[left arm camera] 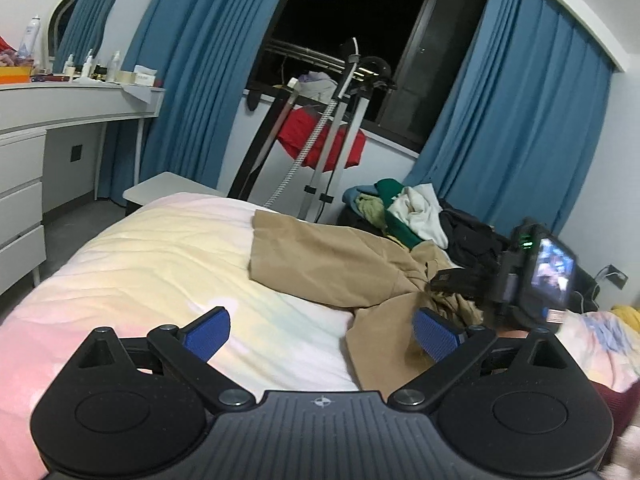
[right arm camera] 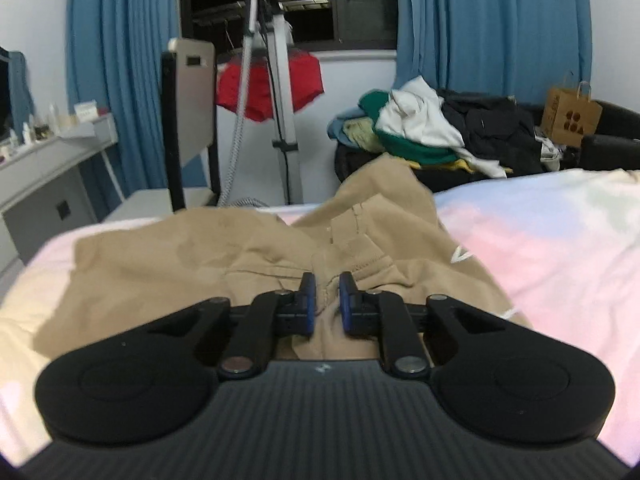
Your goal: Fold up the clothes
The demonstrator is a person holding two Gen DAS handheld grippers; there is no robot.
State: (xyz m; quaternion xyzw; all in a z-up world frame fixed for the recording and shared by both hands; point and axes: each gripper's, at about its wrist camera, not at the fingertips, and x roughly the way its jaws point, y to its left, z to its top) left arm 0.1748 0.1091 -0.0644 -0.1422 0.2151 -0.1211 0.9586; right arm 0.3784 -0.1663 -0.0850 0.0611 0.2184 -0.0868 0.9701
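A bed [left arm camera: 152, 256] with a pastel sheet in pink, yellow and pale blue fills the lower part of both views and carries the work. Behind it, blue curtains [left arm camera: 200, 60] frame a dark window [left arm camera: 352, 20], and a white dressing table [left arm camera: 60, 104] crowded with bottles stands along the left wall. A clothes steamer stand [left arm camera: 340, 128] with a red garment [left arm camera: 320, 140] hung on it rises just past the far edge of the bed. Next to it, off the bed's far right corner, a heap of clothes [right arm camera: 432, 128] in green, white and black lies on a dark seat, with a brown paper bag [right arm camera: 572, 116] at its right end.

The tan trousers [left arm camera: 332, 264] lie crumpled across the far right part of the bed, one leg spread flat towards the far edge and the waist bunched nearer the near edge.

The right gripper [right arm camera: 327, 304] is at that bunched waist, its blue pads nearly together and clenched on a fold of the tan cloth between them. The left gripper [left arm camera: 320, 332] is released, its blue fingers spread wide, hovering over the sheet near the bed's near edge; its right finger [left arm camera: 436, 338] is over the edge of the trousers, and whether it touches the cloth I cannot tell
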